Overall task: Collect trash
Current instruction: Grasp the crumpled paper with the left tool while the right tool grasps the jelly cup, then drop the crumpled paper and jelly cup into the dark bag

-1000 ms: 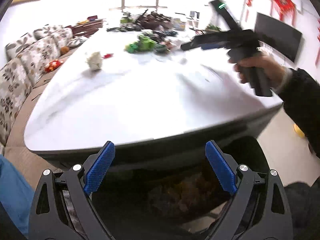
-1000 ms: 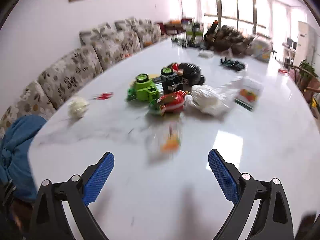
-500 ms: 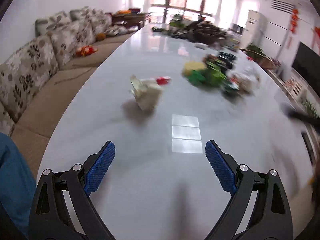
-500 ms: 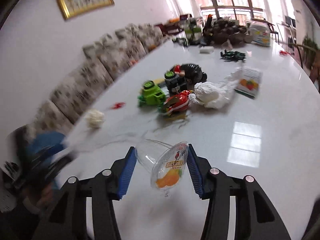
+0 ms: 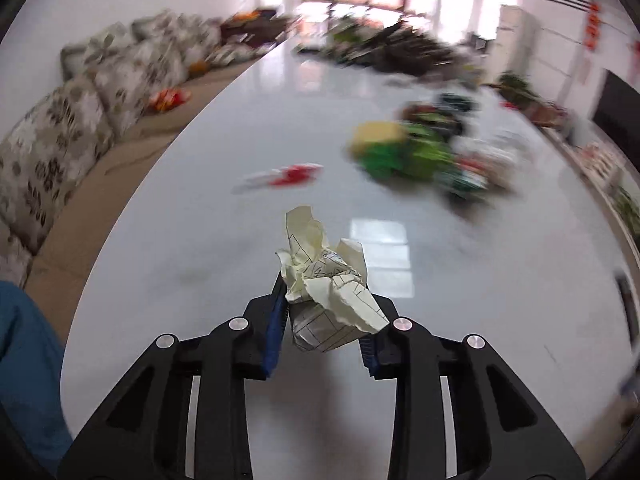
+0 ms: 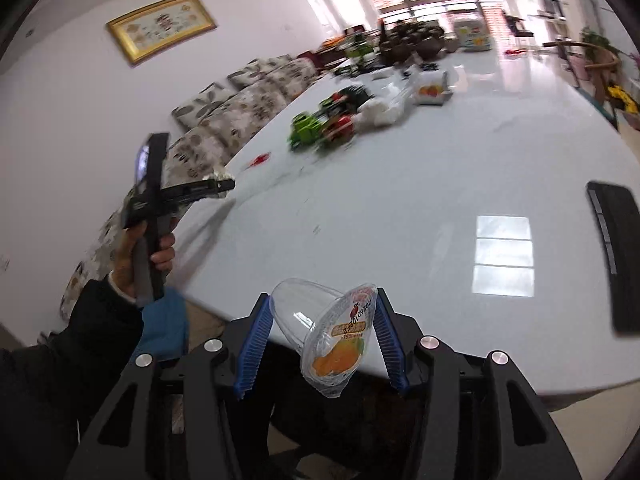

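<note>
My left gripper (image 5: 324, 320) is shut on a crumpled ball of pale yellow paper (image 5: 328, 280), held just above the white table (image 5: 200, 240). My right gripper (image 6: 320, 340) is shut on a clear plastic fruit cup (image 6: 324, 332) with a peeled orange-print lid, held at the table's near edge over a dark bin opening (image 6: 340, 420). The left gripper (image 6: 220, 186) with the paper also shows in the right wrist view at the left. A red and white wrapper (image 5: 284, 174) lies on the table beyond the paper.
Green toy vehicles (image 5: 404, 152), a white bag (image 6: 380, 110) and a printed box (image 6: 432, 90) sit mid-table. More clutter lies at the far end. A dark flat device (image 6: 616, 256) lies at the right. A floral sofa (image 5: 60, 132) runs along the left.
My left gripper moved forward over the table and shut on the crumpled paper. My right gripper drew back with the fruit cup to the table's near edge.
</note>
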Demonstrator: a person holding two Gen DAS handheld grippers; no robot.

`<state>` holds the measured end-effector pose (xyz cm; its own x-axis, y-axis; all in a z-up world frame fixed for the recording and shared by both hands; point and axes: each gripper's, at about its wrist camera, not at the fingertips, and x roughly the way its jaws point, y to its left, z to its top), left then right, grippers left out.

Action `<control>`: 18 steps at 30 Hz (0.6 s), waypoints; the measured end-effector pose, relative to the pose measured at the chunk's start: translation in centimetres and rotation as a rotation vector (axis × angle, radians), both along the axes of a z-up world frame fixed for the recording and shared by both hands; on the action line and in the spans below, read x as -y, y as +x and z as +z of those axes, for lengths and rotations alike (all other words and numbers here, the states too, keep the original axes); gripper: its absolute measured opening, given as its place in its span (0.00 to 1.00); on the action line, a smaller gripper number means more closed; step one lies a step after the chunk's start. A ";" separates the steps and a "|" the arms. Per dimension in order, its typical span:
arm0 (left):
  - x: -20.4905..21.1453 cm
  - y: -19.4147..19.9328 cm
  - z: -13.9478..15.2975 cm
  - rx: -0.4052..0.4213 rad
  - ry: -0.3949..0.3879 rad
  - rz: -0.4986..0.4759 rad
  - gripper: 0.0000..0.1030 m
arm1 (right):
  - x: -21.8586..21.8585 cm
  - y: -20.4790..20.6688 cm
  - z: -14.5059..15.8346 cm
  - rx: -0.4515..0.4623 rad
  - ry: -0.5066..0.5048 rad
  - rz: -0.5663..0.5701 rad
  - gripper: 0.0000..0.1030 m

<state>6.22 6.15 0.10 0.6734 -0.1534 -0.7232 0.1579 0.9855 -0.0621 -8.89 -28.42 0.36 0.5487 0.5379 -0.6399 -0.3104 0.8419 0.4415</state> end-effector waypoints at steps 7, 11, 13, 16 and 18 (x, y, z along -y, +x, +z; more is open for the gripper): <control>2.8 -16.7 -2.3 0.021 0.018 -0.286 0.30 | -2.6 -3.6 -3.4 -0.083 -0.018 0.143 0.49; 4.5 -19.7 -7.6 -0.084 0.117 -0.374 0.30 | -4.2 -4.1 -6.6 -0.158 -0.077 0.177 0.49; 5.5 -19.5 -10.3 -0.141 0.163 -0.394 0.31 | -5.3 -4.1 -8.7 -0.184 -0.141 0.193 0.50; 6.6 -18.0 -15.4 -0.273 0.226 -0.420 0.68 | -6.6 -3.1 -12.8 -0.266 -0.184 0.207 0.63; 6.9 -16.9 -19.0 -0.364 0.267 -0.415 0.88 | -7.1 -2.4 -16.1 -0.333 -0.203 0.200 0.68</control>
<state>-10.64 -0.76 -18.90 0.2987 -0.1313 -0.9453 0.5466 0.8355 0.0566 -11.28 -21.34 -15.74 0.1925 0.4577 -0.8680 -0.3451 0.8597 0.3767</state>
